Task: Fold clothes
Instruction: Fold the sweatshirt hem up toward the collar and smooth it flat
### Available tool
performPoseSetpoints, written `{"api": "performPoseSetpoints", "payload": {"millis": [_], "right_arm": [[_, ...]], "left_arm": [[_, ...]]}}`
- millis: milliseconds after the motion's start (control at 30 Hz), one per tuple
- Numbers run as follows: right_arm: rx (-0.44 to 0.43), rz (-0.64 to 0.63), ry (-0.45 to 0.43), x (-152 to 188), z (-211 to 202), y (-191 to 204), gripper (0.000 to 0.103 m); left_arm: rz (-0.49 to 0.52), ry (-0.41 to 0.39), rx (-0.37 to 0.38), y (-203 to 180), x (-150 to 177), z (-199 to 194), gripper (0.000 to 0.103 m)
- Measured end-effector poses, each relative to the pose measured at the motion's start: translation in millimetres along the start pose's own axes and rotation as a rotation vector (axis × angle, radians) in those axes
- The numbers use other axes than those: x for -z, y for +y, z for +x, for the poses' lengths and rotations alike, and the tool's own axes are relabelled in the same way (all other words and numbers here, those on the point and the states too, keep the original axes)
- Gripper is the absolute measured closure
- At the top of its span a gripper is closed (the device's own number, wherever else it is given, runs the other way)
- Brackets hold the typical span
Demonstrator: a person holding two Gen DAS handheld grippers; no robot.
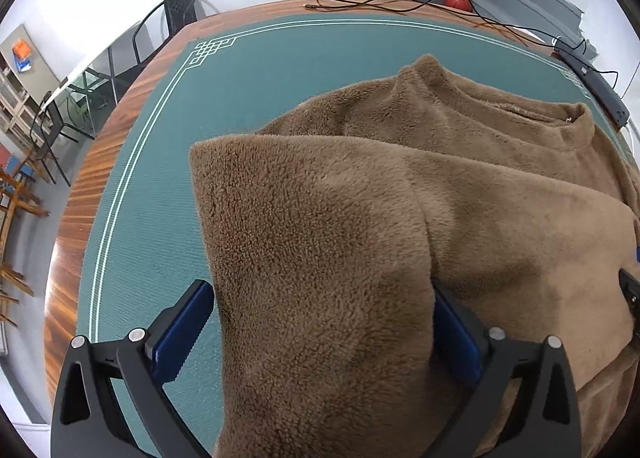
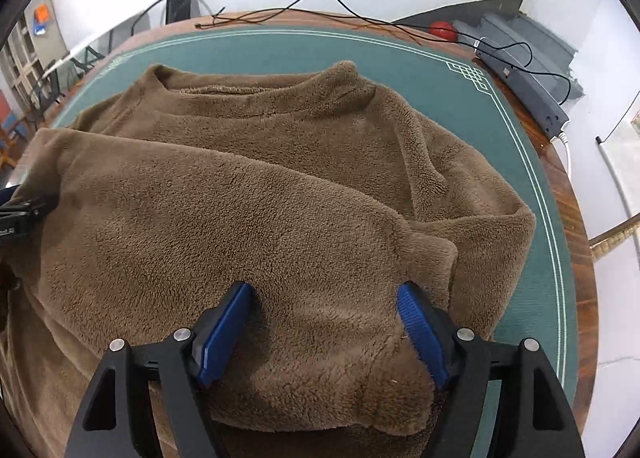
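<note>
A brown fleece sweater (image 1: pixel 480 130) lies on the green mat (image 1: pixel 280 70), collar toward the far edge. Its lower part is folded up over the body. In the left wrist view my left gripper (image 1: pixel 320 292) stands wide open astride the fold's left corner; the blue pads (image 1: pixel 180 334) do not squeeze the fleece. In the right wrist view my right gripper (image 2: pixel 323 290) is open, with its pads (image 2: pixel 224 334) resting on the sweater (image 2: pixel 280 130) near the fold's right corner. A piece of each gripper shows at the edge of the other's view.
The mat (image 2: pixel 440 58) covers a wooden table (image 1: pixel 100 162). A black cable (image 1: pixel 400 2) and a grey power strip (image 2: pixel 528 90) lie along its far and right edges. A red ball (image 2: pixel 442 29) sits beyond the table, and chairs (image 1: pixel 176 14) stand at the left.
</note>
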State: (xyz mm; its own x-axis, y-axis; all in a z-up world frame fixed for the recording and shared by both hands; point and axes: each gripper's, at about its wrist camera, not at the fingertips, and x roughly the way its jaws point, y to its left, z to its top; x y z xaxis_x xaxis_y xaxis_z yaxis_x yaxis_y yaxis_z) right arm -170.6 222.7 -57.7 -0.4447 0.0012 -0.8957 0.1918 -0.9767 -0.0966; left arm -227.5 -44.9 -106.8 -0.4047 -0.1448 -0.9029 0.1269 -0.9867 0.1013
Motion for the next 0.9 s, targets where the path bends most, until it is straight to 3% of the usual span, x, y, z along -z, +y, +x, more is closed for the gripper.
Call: {"api": "performPoseSetpoints", "payload": {"millis": [200,333,600,900], "right_arm": [[0.044,-0.009,0.022,-2,-11,2,0.025],[0.061,-0.019,-0.015,2,-32,6,0.025],[0.085,-0.077,-0.068,18,-68,20,0.025],[-0.021,-0.111,-0.028,60,-83,29,0.025]], "left_arm": [[0.051,-0.049,-0.046,-9,10,-29,0.0],[0.088,-0.08,-0.036,-19,22,-51,0.0],[0.127,-0.061,-0.004,-37,55,-69,0.0],[0.123,-0.021,0.012,-49,98,-79,0.0]]}}
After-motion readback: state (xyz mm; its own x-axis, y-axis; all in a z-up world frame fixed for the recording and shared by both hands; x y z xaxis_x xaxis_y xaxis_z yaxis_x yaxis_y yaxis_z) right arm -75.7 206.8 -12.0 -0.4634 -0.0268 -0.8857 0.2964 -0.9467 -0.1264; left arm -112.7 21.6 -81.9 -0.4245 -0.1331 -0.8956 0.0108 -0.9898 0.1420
